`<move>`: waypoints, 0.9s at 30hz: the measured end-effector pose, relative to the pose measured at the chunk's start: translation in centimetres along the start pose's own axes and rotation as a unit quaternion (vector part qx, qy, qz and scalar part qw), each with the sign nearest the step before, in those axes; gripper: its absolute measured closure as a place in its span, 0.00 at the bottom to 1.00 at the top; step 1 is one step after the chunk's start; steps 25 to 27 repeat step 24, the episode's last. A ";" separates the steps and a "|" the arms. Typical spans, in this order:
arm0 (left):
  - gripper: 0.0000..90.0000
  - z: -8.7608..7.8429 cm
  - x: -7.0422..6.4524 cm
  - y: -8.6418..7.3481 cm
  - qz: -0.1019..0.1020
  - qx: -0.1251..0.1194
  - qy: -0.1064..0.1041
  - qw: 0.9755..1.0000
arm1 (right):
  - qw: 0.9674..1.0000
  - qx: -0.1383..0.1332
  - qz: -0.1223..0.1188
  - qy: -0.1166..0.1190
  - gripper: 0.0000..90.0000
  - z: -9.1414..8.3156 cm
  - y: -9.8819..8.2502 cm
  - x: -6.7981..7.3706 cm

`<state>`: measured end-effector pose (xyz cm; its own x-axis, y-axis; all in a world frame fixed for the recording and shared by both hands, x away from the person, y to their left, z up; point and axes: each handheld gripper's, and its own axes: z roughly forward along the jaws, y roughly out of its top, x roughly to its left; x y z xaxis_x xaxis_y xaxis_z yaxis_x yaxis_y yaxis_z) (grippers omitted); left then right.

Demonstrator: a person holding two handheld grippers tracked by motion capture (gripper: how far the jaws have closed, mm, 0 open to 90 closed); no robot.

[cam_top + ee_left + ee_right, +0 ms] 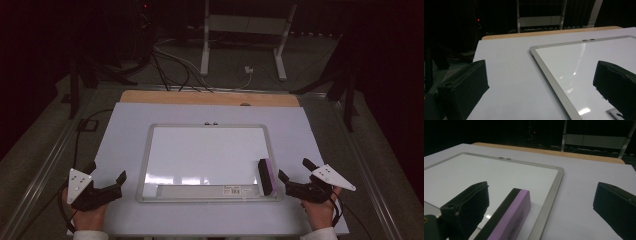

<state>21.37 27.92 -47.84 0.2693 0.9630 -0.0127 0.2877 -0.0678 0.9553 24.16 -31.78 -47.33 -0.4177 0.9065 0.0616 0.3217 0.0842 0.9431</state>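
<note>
The tabletop (125,120), covered in a pale sheet, carried a framed whiteboard (210,150) lying flat at its middle, wiped clean apart from ceiling glare. That flat, centred placement probably kept the board within easy reach of both hands. Along the board's near edge ran a shallow marker tray (200,191), and at the board's near right corner lay the eraser (266,176), a purple block with a dark felt side, resting on the board surface just inside the frame, its long side running front to back.

The right tongs (292,176) stood just beside the eraser, spread wide and not touching it; in the right gripper view the eraser (511,217) sat between the two jaws, apart from both, which suggests it had been let go or was about to be taken. The left tongs (107,186) hung spread and empty over the bare tabletop left of the board frame, likely parked out of the way.
</note>
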 end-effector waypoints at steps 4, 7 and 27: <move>0.01 -0.1 0.1 0.0 -0.001 -0.005 -0.001 1.000 | 1.000 -0.002 0.001 -0.007 0.01 0.1 -0.4 -0.3; 0.01 -0.1 0.1 0.0 -0.003 -0.006 -0.003 1.000 | 1.000 -0.004 0.001 -0.012 0.01 0.0 -0.5 -0.5; 0.01 0.1 0.2 -0.2 -0.006 0.001 -0.002 1.000 | 1.000 0.011 -0.001 -0.026 0.01 0.7 -1.2 -0.9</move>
